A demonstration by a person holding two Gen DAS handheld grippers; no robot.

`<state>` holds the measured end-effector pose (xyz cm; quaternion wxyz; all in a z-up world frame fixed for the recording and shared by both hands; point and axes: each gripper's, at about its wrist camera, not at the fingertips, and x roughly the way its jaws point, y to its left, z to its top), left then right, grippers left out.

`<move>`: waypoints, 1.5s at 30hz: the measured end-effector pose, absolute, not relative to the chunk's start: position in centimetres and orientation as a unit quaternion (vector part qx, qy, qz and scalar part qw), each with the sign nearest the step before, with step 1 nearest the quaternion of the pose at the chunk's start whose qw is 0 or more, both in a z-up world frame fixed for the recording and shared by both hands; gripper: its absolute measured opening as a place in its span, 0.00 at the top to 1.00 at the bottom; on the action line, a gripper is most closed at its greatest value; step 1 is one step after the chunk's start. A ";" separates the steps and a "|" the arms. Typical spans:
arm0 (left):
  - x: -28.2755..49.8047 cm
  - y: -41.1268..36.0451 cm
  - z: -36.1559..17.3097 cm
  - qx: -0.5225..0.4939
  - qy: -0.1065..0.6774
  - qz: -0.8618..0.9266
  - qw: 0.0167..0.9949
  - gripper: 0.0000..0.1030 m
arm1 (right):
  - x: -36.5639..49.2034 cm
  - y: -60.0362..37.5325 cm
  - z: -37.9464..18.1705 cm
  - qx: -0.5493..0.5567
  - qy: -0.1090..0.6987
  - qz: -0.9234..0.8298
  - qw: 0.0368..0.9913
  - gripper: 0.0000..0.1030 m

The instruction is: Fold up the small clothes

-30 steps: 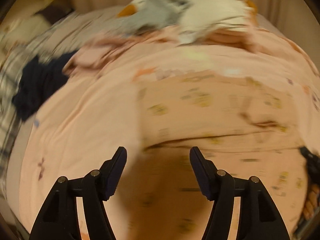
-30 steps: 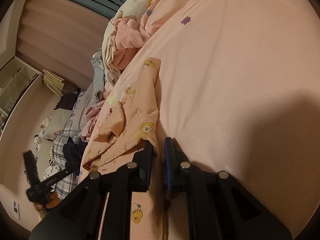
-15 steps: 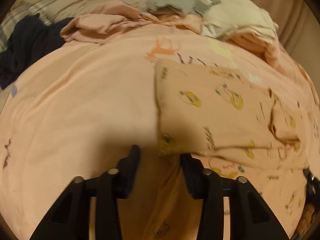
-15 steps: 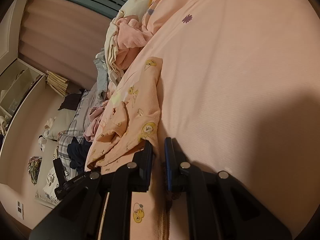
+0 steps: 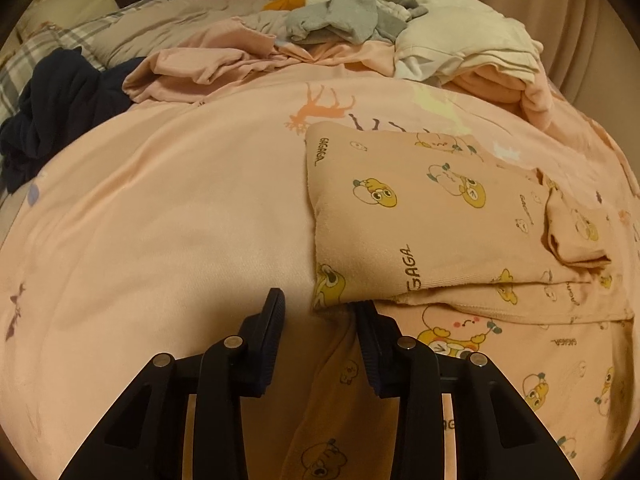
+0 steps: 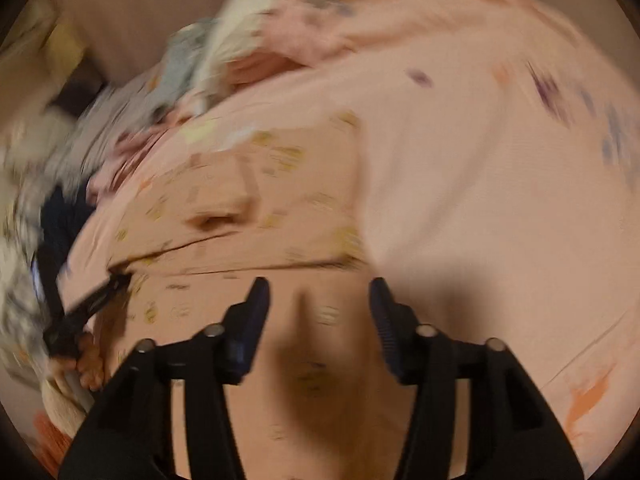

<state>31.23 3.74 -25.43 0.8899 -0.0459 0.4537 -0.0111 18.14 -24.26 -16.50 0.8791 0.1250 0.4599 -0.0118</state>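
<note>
1. Folding is partway done on the peach cotton top with yellow cartoon ducks (image 5: 420, 216), which lies on the pink bedsheet with little animal prints (image 5: 180, 200), right of the middle of the left wrist picture.
2. One half of the top is laid over the other, so its edges run almost side by side low in the frame. A small sleeve (image 5: 576, 232) is tucked on top at the right.
3. I think at least one more fold is still needed to make it small and neat.
4. More clothes wait in a heap at the top of the frame: a crumpled grey garment (image 5: 344, 16), a cream one (image 5: 460, 40), a pink one (image 5: 208, 64) and a dark navy one (image 5: 52, 108) at the left.
5. The left gripper (image 5: 320, 312) has just been closing. Its jaws are partly open around the near corner of the top, and the pads do not look pressed on the cloth.
6. The right gripper (image 6: 320, 300) has just been opening. Its jaws stand wide with nothing held, above the top, in a blurry picture.
7. The word "GAGA" is printed on the top in several spots. No other writing is clear enough to read.
</note>
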 end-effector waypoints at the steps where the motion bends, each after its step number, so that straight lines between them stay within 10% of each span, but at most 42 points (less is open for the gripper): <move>1: 31.3 3.9 -25.4 -0.051 0.454 -0.012 0.889 0.64 | 19.0 -22.0 -15.1 0.093 0.456 0.007 0.885 0.31; 7: 31.3 4.0 -25.5 -0.059 0.453 -0.018 0.889 0.64 | 27.8 -13.6 -16.5 -0.010 0.504 0.028 0.863 0.31; 11: 31.3 4.0 -25.5 -0.059 0.453 -0.018 0.889 0.64 | 31.5 -11.5 -22.2 -0.091 0.561 -0.032 0.822 0.84; 13: 31.3 4.0 -25.5 -0.059 0.452 -0.020 0.890 0.64 | 32.1 -12.2 -22.2 -0.066 0.559 -0.041 0.826 0.92; 29: 32.0 4.5 -25.0 -0.058 0.479 -0.030 0.875 0.63 | 25.6 -32.0 -21.2 0.353 0.474 -0.094 0.802 0.93; 35: 32.1 8.1 -23.8 -0.136 0.511 -0.045 0.847 0.64 | 25.6 -31.4 -20.2 0.294 0.498 -0.115 0.808 0.71; 40: 31.1 9.2 -24.5 0.009 0.474 0.120 0.872 0.71 | 23.1 -32.6 -17.2 0.277 0.450 -0.119 0.841 0.71; 45: 29.7 12.6 -22.8 -0.141 0.480 0.049 0.865 0.72 | 23.5 -30.1 -15.7 0.251 0.444 -0.084 0.856 0.71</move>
